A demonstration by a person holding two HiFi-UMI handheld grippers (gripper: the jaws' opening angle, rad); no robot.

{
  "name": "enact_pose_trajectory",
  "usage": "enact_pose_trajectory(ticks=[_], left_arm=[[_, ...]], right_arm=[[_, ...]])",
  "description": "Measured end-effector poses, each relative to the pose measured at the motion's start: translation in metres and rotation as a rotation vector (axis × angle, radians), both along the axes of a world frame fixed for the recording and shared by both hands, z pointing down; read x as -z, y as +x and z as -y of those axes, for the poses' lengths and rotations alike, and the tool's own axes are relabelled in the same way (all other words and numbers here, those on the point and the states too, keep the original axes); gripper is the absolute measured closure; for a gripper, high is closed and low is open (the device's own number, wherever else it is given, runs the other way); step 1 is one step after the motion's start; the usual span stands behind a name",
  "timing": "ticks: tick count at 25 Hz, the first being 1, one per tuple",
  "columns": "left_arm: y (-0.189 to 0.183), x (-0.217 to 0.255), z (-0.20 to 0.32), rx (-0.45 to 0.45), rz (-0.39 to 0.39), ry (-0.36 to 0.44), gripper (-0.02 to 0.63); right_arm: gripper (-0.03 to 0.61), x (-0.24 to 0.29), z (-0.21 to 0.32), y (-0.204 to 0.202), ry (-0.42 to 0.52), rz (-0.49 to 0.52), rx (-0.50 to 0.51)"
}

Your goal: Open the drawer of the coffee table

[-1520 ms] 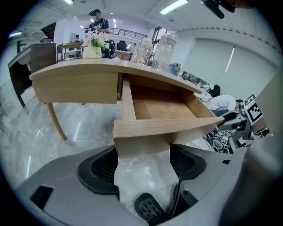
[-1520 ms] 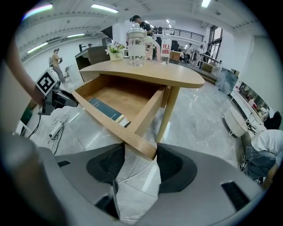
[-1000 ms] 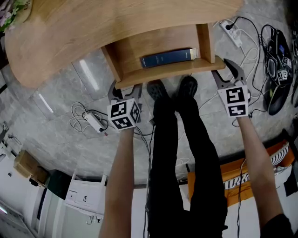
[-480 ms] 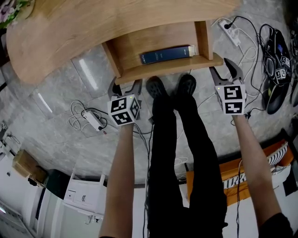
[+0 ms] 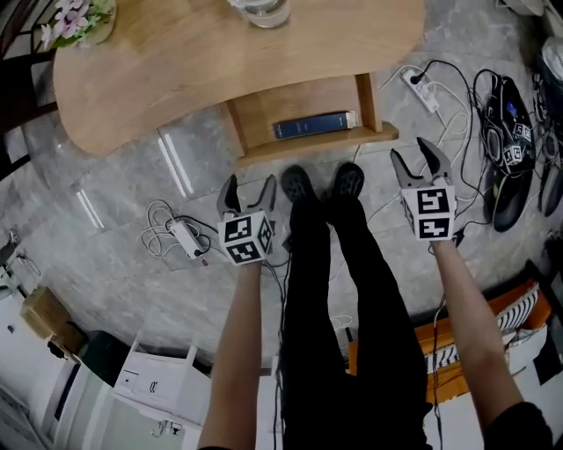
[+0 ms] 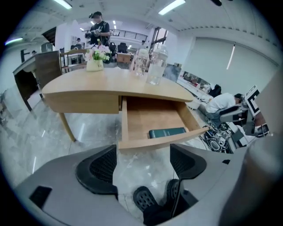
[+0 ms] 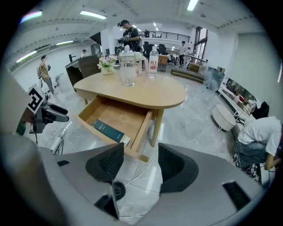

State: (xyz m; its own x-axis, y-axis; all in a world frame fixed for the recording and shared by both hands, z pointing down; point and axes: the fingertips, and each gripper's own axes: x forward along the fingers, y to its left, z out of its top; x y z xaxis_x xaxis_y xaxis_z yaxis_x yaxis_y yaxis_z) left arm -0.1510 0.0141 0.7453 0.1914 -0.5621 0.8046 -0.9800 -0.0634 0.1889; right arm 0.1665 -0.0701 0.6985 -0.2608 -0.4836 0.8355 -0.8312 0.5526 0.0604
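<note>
We hold the left gripper and right gripper, jaws wide and empty, near the open drawer of the coffee table, a book inside.

Blue book lying flat in the drawer, spine out. Up on the table, flowers at the far left, a glass jar near the middle. Down on the grey floor, a white power strip with coiled cable left, another strip upper right, black gear heaped beyond.
</note>
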Motion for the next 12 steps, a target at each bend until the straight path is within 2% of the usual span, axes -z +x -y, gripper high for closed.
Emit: enact_pose_trajectory(ticks=[5,12], left_arm=[[0.008,0.080,0.003,0.038,0.004,0.083,0.239],[0.039,0.208,0.004,0.059,-0.022,0.216,0.239]], right_arm=[[0.353,0.073,0.002,-0.012,0.047,0.059,0.010],[0.353,0.184,-0.006,-0.023,0.117,0.163,0.022]])
